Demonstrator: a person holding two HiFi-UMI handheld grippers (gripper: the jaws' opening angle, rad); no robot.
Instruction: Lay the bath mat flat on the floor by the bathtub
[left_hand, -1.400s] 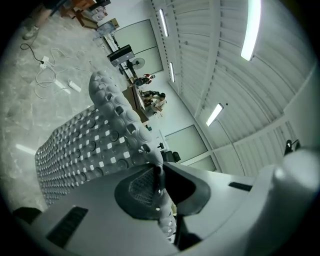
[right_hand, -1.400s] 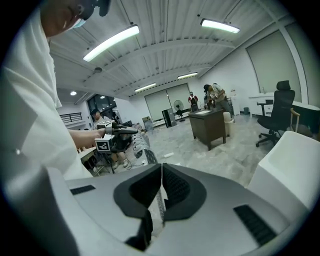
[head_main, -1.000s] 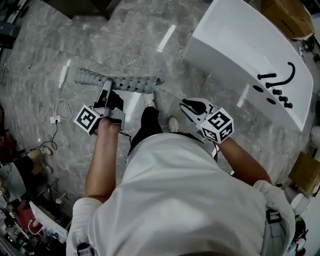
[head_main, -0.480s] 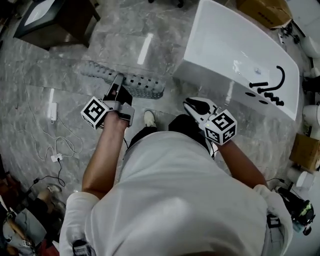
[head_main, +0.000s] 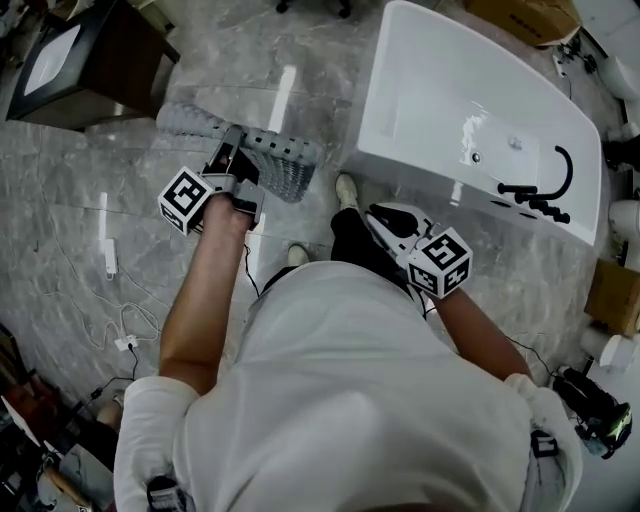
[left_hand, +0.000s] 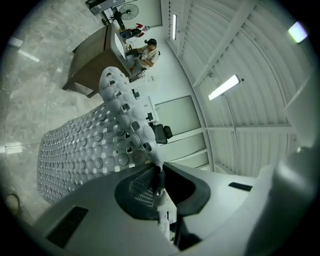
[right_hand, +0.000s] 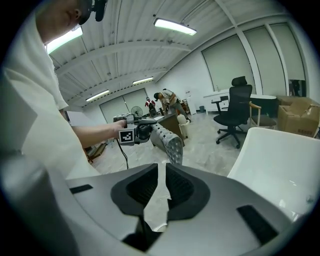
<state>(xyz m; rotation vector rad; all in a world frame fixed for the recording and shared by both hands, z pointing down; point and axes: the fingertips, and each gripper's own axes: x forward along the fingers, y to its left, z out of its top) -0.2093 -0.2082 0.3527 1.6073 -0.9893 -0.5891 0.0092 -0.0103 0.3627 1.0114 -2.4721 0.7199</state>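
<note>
Grey dimpled rubber is pinched between the closed jaws of the left gripper (left_hand: 158, 169): it grips one edge of the bath mat (head_main: 272, 152), which hangs off the marble floor (head_main: 90, 190) in a loose, sagging roll, stretching away to the left and right of the jaws. The mat's right end is just beside the near corner of the white bathtub (head_main: 440, 90). The right gripper (right_hand: 161, 172) has its jaws only a narrow slit apart with nothing between them, held low in front of the person's body, near the tub's side wall.

On the floor alongside the tub, the person's light shoe (head_main: 346, 189) stands close to the tub wall. A dark wooden cabinet (head_main: 85, 60) stands near the mat's left end. A white cable (head_main: 118, 300) trails over the tiles to the left. A black faucet (head_main: 545, 180) sits on the tub's far rim, and a black office chair (right_hand: 233, 114) stands well beyond.
</note>
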